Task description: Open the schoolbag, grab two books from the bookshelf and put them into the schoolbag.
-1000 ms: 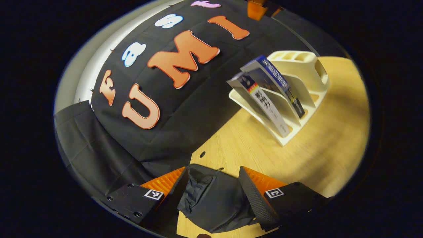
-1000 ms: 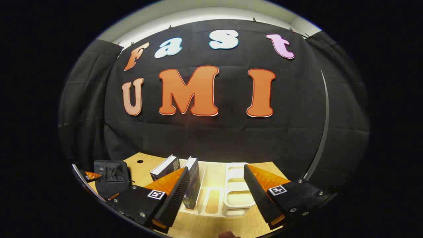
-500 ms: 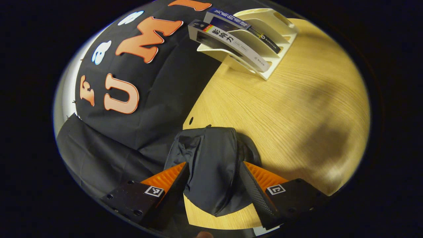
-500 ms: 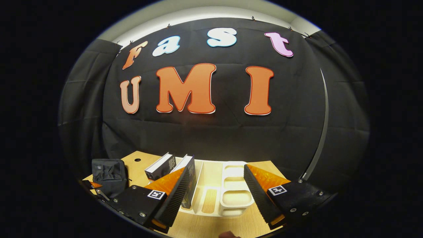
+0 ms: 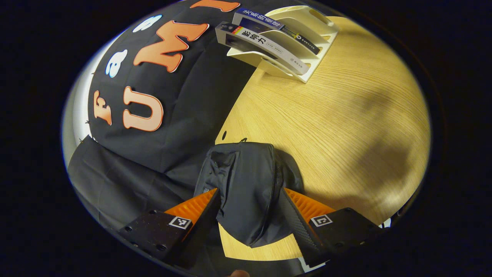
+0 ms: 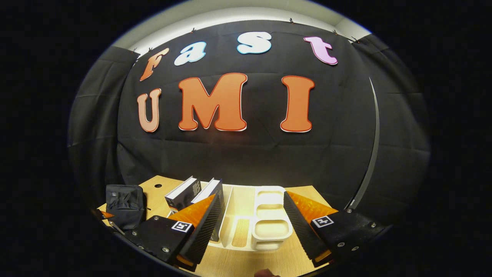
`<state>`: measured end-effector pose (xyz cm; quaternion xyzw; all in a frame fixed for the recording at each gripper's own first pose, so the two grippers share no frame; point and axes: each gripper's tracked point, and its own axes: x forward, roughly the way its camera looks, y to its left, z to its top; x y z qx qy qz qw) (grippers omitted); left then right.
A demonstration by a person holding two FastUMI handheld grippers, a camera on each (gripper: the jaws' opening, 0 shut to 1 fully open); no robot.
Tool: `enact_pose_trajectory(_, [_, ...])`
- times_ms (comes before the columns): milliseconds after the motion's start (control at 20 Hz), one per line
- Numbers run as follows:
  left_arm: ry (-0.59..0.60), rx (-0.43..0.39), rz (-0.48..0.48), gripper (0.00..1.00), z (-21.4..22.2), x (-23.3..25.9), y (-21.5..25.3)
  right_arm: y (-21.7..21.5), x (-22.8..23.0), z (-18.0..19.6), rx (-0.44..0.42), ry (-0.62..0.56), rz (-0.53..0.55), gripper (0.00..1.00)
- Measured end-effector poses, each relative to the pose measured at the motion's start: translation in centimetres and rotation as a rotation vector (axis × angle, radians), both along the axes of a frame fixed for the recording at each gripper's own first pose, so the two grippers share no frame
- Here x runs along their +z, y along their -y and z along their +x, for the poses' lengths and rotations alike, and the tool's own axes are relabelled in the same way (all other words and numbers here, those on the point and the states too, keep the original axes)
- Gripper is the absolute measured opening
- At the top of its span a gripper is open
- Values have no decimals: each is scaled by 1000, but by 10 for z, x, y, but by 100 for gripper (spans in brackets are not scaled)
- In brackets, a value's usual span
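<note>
the schoolbag [image 5: 246, 192] lies on the worktop [image 5: 346, 123] right between the fingers of my left claw [image 5: 250, 209], black fabric bulging up into the gap. the fingers are spread and sit on either side of the bag; whether both pads actually press on it, i cannot tell. its zipper line runs along the side nearer the right-hand finger. ahead of this claw and off to the right, well apart from the bag, i see the cream bookshelf [image 5: 307, 42] with two books [image 5: 265, 42] leaning in its slots.

in the right gripper view my right claw [image 6: 251, 219] is spread wide, pinching nothing. the bookshelf [image 6: 250, 219] sits just ahead between its fingers, and the two books [image 6: 192, 190] stand at the shelf's left end, just past the left finger. further left, near the worktop edge, i see the schoolbag [image 6: 125, 204] again.
</note>
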<state>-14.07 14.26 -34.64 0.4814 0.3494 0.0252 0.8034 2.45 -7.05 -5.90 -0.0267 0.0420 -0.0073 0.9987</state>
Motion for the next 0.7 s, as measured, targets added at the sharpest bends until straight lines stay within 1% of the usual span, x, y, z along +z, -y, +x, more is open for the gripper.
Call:
enact_pose_trajectory(150, [-11, 3, 2, 96, -10, 1, -9, 4, 2, 0, -5, 5, 11, 97])
enact_pose_trajectory(250, [-46, -5, 12, 96, -9, -10, -14, 3, 3, 0, 0, 5, 11, 97])
enact_pose_trajectory(350, [-45, -23, 44, 96, -2, -11, -17, 0, 3, 0, 8, 4, 9, 97])
enact_pose_trajectory(450, [-38, 2, 38, 96, 8, -18, -28, -1, 4, -2, 12, 11, 4, 97])
enact_pose_trajectory(600, [-29, 67, 42, 96, 28, -21, -48, -4, 3, -3, 22, 5, -3, 97])
enact_pose_trajectory(700, [-41, 79, 31, 95, 44, -20, -55, -4, 2, -3, 24, 1, -10, 97])
